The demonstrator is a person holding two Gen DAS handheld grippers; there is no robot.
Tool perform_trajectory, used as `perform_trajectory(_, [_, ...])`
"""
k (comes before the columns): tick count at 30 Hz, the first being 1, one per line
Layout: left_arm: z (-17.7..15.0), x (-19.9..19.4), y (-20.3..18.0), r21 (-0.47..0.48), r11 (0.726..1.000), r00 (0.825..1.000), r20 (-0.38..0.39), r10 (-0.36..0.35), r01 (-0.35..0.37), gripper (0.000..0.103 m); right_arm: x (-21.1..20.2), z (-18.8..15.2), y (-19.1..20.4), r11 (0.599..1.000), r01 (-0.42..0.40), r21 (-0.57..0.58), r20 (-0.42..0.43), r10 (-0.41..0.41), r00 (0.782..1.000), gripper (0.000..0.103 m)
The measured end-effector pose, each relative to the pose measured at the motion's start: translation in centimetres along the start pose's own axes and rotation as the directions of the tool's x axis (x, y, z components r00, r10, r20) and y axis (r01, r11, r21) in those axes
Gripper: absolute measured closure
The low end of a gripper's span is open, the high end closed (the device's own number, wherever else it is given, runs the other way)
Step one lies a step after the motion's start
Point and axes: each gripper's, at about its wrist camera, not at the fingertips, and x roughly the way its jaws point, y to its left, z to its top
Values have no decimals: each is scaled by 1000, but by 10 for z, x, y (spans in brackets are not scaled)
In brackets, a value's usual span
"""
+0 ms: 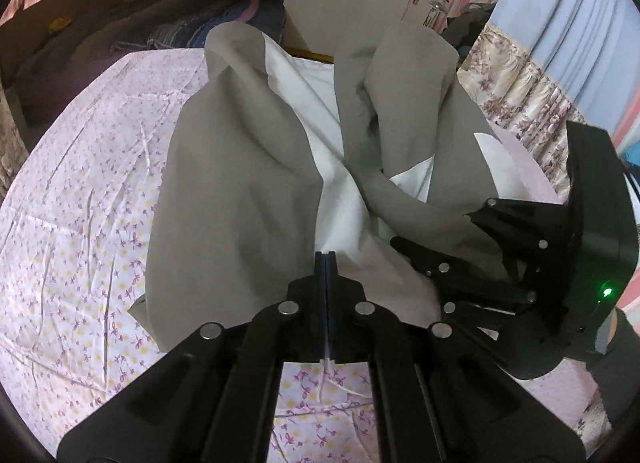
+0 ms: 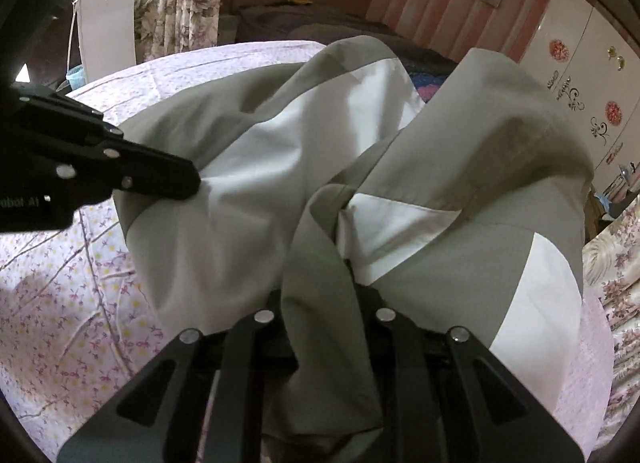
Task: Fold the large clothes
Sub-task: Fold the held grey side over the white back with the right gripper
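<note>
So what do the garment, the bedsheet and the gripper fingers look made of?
Garment: thin woven cloth, probably cotton or a blend, matte grey with white panels; it drapes in soft folds. Bedsheet: light printed cotton-like fabric, slight sheen, fine creases. Left gripper fingers: matte black, likely plastic, with silver metal pins.

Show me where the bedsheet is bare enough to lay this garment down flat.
The widest bare stretch of the pink floral bedsheet lies left of the grey-and-white cloth garment, running up to the dark blankets. A smaller strip shows under the left tongs. The side by the right tongs is crowded with bunched fabric.
</note>
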Motion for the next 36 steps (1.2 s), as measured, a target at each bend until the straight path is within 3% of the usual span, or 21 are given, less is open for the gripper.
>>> perform_trajectory(6, [-1,5,-1,20,1000,1000,-7,8,-8,102,8,17,11,999,33,19,-2,-33,999,81])
perform_trajectory(9, [-2,2,-9,57,998,1000,0,28,-28,101,1,26,13,999,46,24,10,-46,999,65])
perform_trajectory(11, [-3,0,-16,98,994,999,5,39,-40,93,-15,29,14,999,39,17,37,-40,999,43])
perform_trajectory(18, [-5,-2,-39,182,983,1000,16,26,-29,55,-86,18,0,997,78,30,100,-80,992,42])
perform_trajectory(22, [-7,-1,-46,195,980,1000,16,19,-21,33,-114,3,-10,995,89,54,122,-95,988,32])
perform_trajectory(23, [-7,-1,-47,197,979,999,23,37,-41,19,-121,-2,-12,994,97,58,129,-104,986,32])
perform_trajectory(25, [-6,-3,-51,201,974,994,58,93,-102,8,-131,-8,-14,993,92,78,139,-102,985,31])
perform_trajectory(30, [2,-5,-42,153,984,995,55,86,-94,8,-132,-26,-46,973,-27,228,187,-16,982,33])
perform_trajectory(32, [5,-7,-37,150,982,993,61,102,-110,8,-116,-28,-52,954,-102,281,200,45,979,58])
perform_trajectory(34, [8,-10,-33,157,978,989,70,127,-136,8,-98,-30,-54,934,-163,319,200,101,975,70])
perform_trajectory(36, [9,-12,-28,180,967,983,76,166,-177,8,-63,-29,-47,911,-221,349,181,165,969,74])
